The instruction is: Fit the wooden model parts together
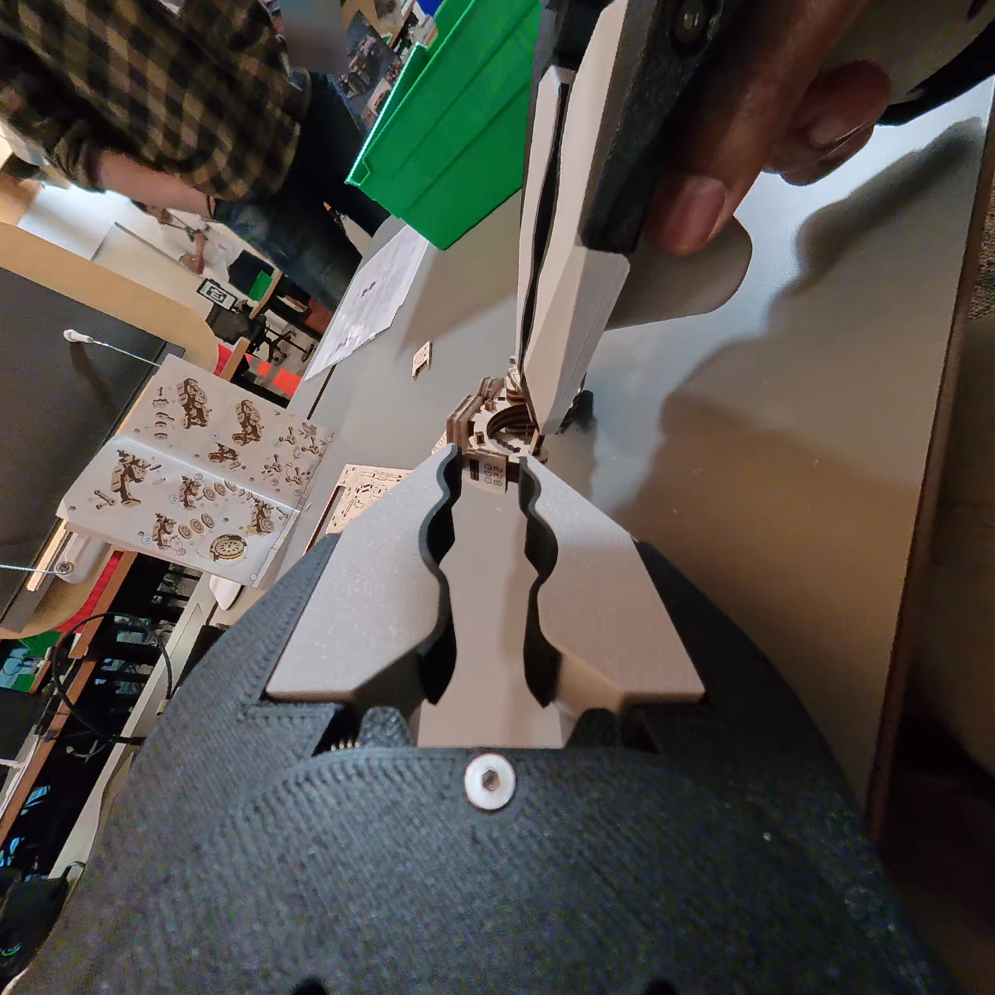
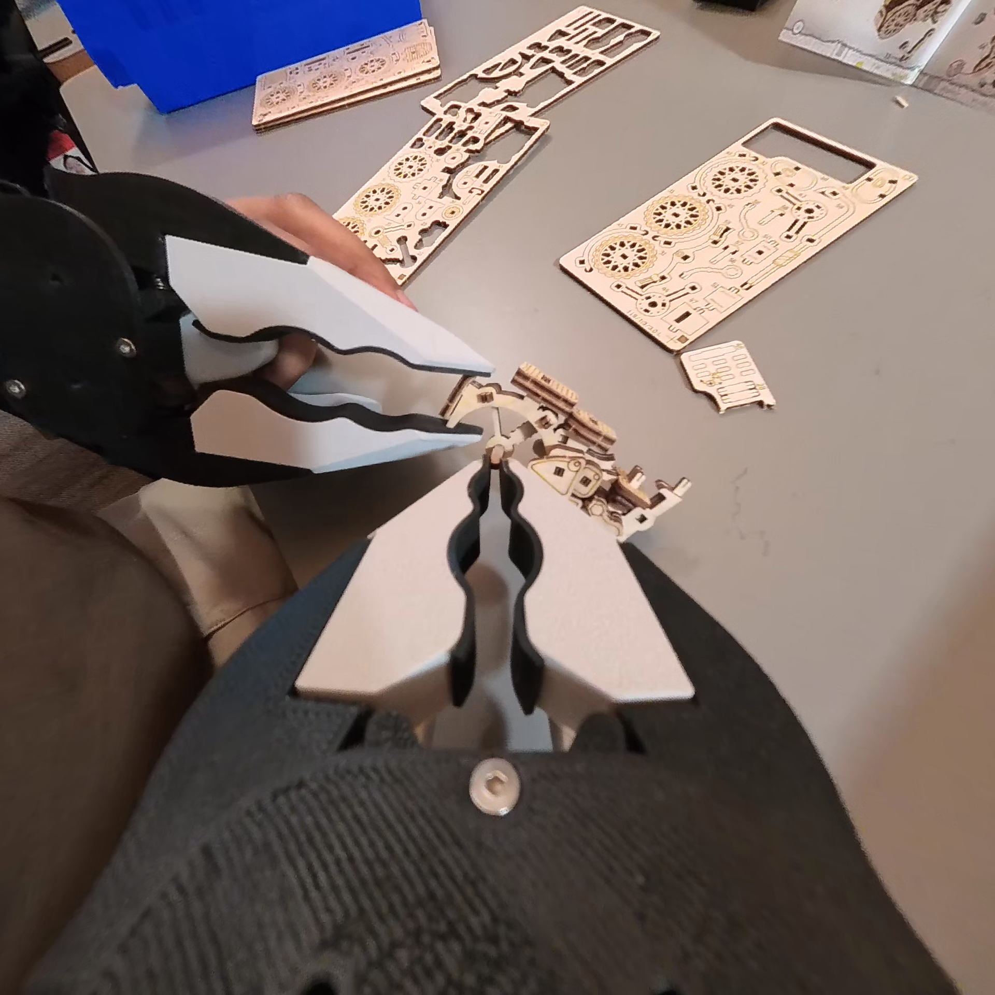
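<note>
A partly built wooden model (image 2: 544, 431) hangs just above the grey table (image 2: 840, 565), held between both grippers. My left gripper (image 1: 491, 466) is shut on the model's near end (image 1: 494, 476). In the right wrist view it comes in from the left (image 2: 478, 401) and clamps the model's curved plate. My right gripper (image 2: 493, 469) is shut on a small wooden pin (image 2: 494, 456) at the model's hub. In the left wrist view it reaches down from above (image 1: 540, 425) onto the model's far side. The pin's seat is hidden by the fingers.
Several flat wooden part sheets (image 2: 737, 237) lie on the far side of the table, with a small offcut (image 2: 727, 377) and a blue bin (image 2: 215, 43). Green bins (image 1: 457, 118), an open instruction booklet (image 1: 199, 474) and a person in a checked shirt (image 1: 151, 91) are to the left. The tips of both grippers are at nearly the same place. Left tips and right tips are each some 11 cm from the small offcut (image 2: 727, 377).
</note>
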`<state>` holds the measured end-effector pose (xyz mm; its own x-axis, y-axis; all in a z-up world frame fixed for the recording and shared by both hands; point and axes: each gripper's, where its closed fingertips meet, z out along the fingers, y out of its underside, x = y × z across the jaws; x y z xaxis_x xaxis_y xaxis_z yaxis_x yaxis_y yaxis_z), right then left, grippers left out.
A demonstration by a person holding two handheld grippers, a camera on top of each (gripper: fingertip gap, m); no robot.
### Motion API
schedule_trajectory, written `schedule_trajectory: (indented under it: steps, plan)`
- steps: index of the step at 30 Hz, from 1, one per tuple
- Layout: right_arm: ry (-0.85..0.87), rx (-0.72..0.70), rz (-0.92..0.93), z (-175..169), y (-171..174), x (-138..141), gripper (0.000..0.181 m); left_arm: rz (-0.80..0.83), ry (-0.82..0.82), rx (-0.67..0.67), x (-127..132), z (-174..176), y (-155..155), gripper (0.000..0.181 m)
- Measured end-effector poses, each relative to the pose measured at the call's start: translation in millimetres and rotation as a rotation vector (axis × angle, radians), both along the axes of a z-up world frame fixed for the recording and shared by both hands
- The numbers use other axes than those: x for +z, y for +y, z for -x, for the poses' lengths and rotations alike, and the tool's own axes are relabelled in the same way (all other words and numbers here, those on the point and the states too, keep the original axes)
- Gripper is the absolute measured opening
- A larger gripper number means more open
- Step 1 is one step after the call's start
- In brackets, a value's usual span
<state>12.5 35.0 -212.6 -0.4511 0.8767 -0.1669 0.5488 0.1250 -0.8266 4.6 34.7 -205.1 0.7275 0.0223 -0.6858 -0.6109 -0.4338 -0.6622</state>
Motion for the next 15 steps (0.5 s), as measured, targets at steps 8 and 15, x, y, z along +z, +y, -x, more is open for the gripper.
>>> schedule_trajectory:
  steps: [8,15]
  plan:
    - [0.002,0.002,0.009,-0.1,-0.7,-0.8,0.001,-0.003,0.019,-0.005,0.2,-0.8,0.2,0.019]
    - [0.014,-0.001,0.011,0.1,-0.7,-1.1,0.001,-0.003,0.028,-0.006,0.1,-0.9,0.3,0.020]
